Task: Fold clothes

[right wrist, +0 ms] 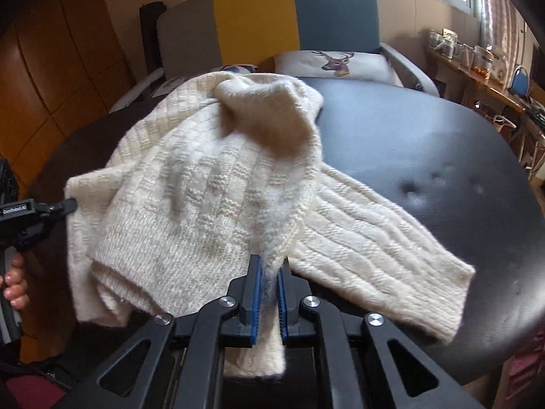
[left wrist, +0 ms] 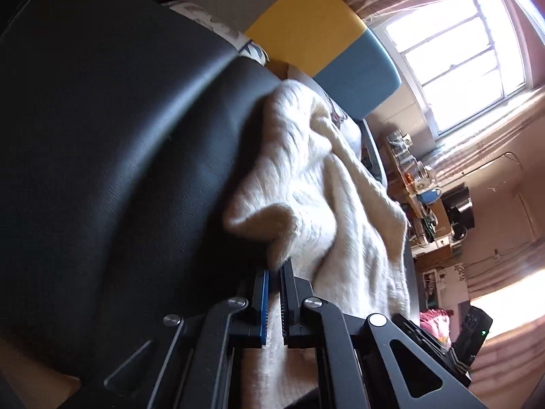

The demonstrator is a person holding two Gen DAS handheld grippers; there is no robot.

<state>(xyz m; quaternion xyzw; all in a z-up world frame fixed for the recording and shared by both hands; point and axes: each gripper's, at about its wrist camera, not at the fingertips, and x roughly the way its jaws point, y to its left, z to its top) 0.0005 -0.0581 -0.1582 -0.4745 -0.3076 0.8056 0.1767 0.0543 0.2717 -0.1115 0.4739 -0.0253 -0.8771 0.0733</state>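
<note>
Two hand-held grippers were clamped on one cream knit sweater (right wrist: pixel 204 184) that lay heaped on a black padded counter (right wrist: pixel 425 143). Seen from the right wrist, the right hand-held gripper (right wrist: pixel 269 266) had its blue-lined jaws pressed onto a ribbed edge of the sweater, with cloth bunched between them and hanging down below. At the left edge of that view, the left hand-held gripper (right wrist: pixel 69 205) met the sweater's left side, a person's hand (right wrist: pixel 15 283) wrapped around its grip lower down. From the left wrist, the left hand-held gripper (left wrist: pixel 275 267) pinched a fold of the same sweater (left wrist: pixel 323 187), the knit running back between its narrow jaws.

One sleeve (right wrist: pixel 381 238) stretched out flat to the right across the counter, while the body of the garment was rucked up into a soft peak toward the far side. Beyond the counter stood a sofa with a backrest in grey, yellow and teal panels (right wrist: pixel 259 13), and a white cushion printed with a deer's head (right wrist: pixel 335 61) rested on its seat. A bright window (left wrist: pixel 456 54) lit the room, and a cluttered wooden shelf (right wrist: pixel 477 64) ran along the wall at far right.
</note>
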